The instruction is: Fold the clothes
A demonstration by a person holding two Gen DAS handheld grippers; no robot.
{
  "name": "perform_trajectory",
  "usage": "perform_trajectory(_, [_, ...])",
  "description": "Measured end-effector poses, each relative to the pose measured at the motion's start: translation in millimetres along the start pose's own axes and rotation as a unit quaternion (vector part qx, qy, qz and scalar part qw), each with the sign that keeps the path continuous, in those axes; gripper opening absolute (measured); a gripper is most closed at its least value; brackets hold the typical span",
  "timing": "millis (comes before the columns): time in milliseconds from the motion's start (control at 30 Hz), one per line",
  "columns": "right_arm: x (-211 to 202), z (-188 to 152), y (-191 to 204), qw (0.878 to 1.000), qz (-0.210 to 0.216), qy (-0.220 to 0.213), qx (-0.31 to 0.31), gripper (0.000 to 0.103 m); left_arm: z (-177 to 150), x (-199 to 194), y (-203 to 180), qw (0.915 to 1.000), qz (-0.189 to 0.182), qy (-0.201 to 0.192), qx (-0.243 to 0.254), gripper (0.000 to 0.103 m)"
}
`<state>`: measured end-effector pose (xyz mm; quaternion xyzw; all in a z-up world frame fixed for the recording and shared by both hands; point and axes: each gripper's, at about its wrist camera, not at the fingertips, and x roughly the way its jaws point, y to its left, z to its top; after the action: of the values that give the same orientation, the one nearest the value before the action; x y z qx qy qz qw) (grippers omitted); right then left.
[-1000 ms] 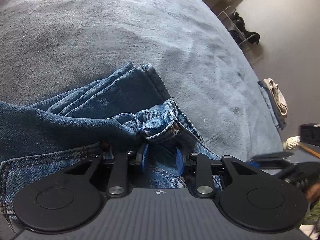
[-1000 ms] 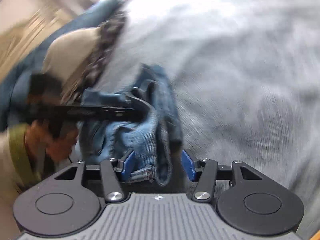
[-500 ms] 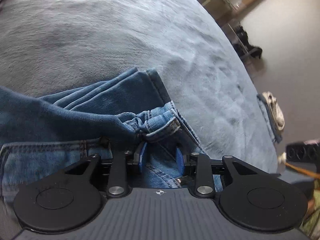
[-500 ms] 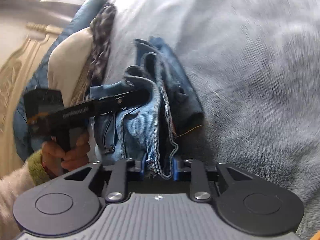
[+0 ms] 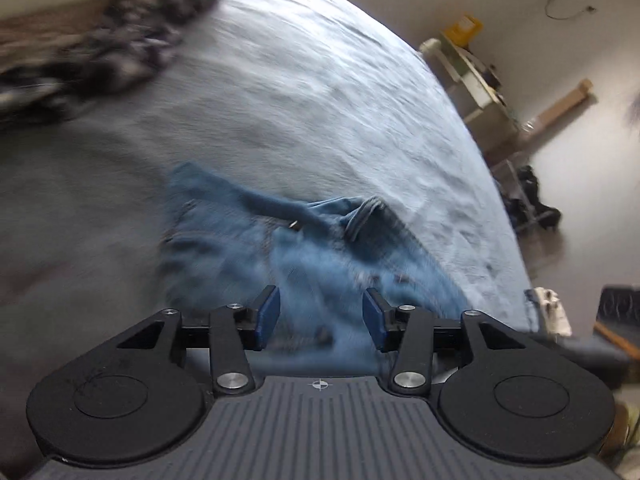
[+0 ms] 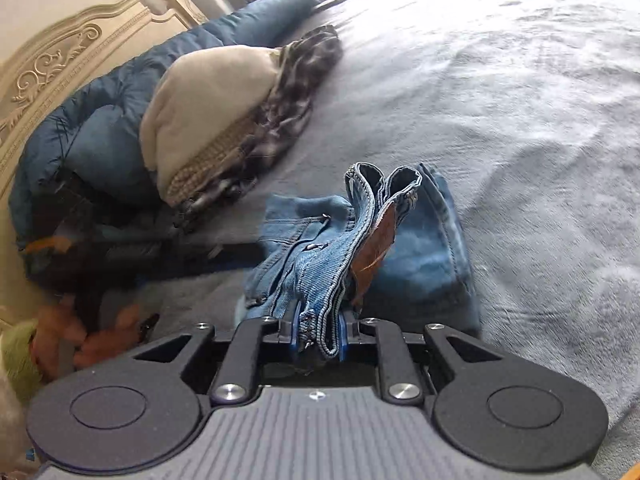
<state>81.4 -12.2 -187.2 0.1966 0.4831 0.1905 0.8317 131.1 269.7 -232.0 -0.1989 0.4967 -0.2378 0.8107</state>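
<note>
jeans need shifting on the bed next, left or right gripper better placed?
Right. The right gripper is closing on the jeans' waistband edge, denim pinched between its pads. The left gripper is opening, pads clear of the cloth, with nothing gripped.

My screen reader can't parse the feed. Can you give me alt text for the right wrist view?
The right gripper pinches the bunched waistband of blue jeans, its jaws closing, above a grey blanket. Behind, to the left, a beige garment and a dark patterned one lie on a blue puffer jacket.
</note>
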Motion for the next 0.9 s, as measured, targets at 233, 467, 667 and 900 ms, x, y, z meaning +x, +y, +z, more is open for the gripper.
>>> perform_trajectory(233, [11.9,30.3,-15.1,0.998,0.041,0.013,0.049,0.02,-40.7,-32.4,-9.1,0.9932,0.103,-0.051,0.015,0.046])
perform_trajectory(467, [43.1,77.3,41.0,0.994,0.106,0.017,-0.015,0.019,-66.7,-43.0,-8.5,0.9803,0.161,-0.11,-0.028,0.046])
perform_trajectory(667, [42.5,77.8,50.4,0.991,0.116,0.012,-0.073,0.017,-77.2,-33.9,-8.7,0.9772,0.171,-0.113,-0.053,0.046])
perform_trajectory(900, [59.1,52.8,-73.9,0.997,0.034,0.064,0.038,0.017,-89.7,-4.1,-20.6,0.9796,0.171,-0.086,-0.062,0.046])
